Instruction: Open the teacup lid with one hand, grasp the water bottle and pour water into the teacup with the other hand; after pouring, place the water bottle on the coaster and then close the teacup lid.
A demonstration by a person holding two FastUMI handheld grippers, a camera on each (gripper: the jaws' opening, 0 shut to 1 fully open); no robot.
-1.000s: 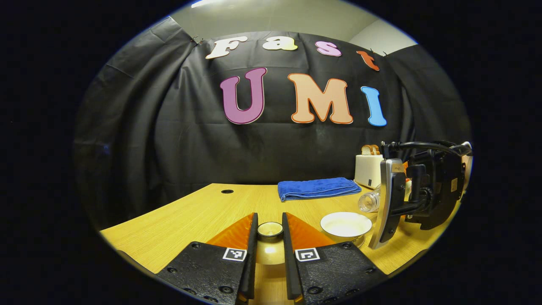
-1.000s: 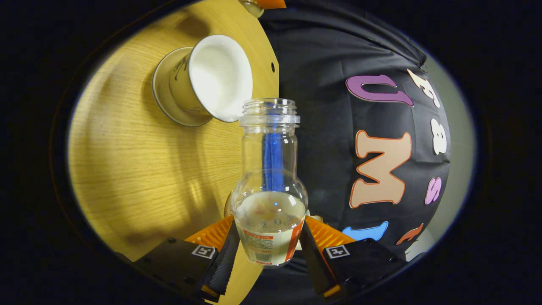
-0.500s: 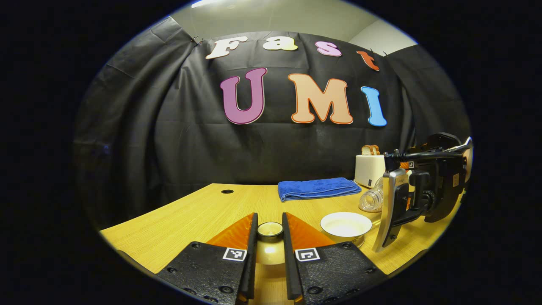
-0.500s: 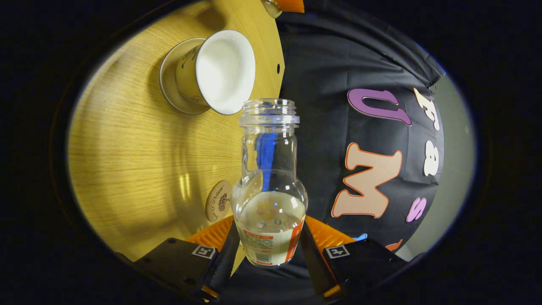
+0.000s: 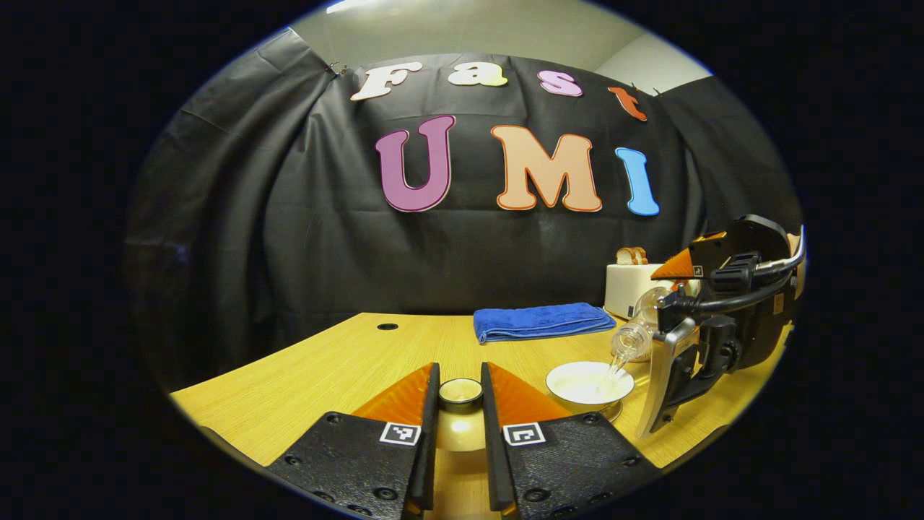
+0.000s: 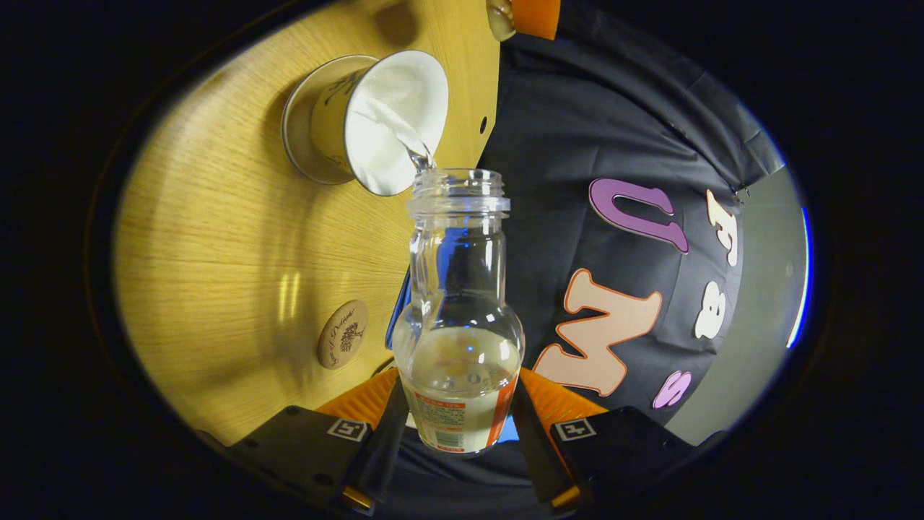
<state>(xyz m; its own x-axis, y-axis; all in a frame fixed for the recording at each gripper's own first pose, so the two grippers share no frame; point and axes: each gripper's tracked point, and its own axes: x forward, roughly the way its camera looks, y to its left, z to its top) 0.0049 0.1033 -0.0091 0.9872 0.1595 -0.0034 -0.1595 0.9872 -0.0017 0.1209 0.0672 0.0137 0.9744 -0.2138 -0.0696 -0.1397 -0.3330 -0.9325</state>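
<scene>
Water is leaving the water bottle (image 6: 459, 318) in a thin stream into the open teacup (image 6: 375, 119), the landmark for these notes. Right gripper (image 6: 456, 433) pinches the bottle low on its body, both fingers pressed against it, bottle tipped with its mouth just above the teacup's rim. Left gripper (image 5: 459, 433) pinches the teacup lid (image 5: 460, 391) by its knob and holds it to the left of the teacup, close to the table (image 5: 346, 368). Risks, as I judge them: the stream enters near the teacup's rim, so a small drift of the mouth could send water onto the table; a steeper tilt could bring a surge and splashing; the grip sits low on smooth glass, so the bottle may slip or swing. The coaster (image 6: 343, 334) lies on the table, well apart from the teacup, unoccupied, so the set-down is not yet done. Count: one teacup, one lid, one bottle, one coaster, two grippers; behind the teacup one folded blue towel (image 5: 538, 321) and one toaster (image 5: 628, 285) with bread in it.
</scene>
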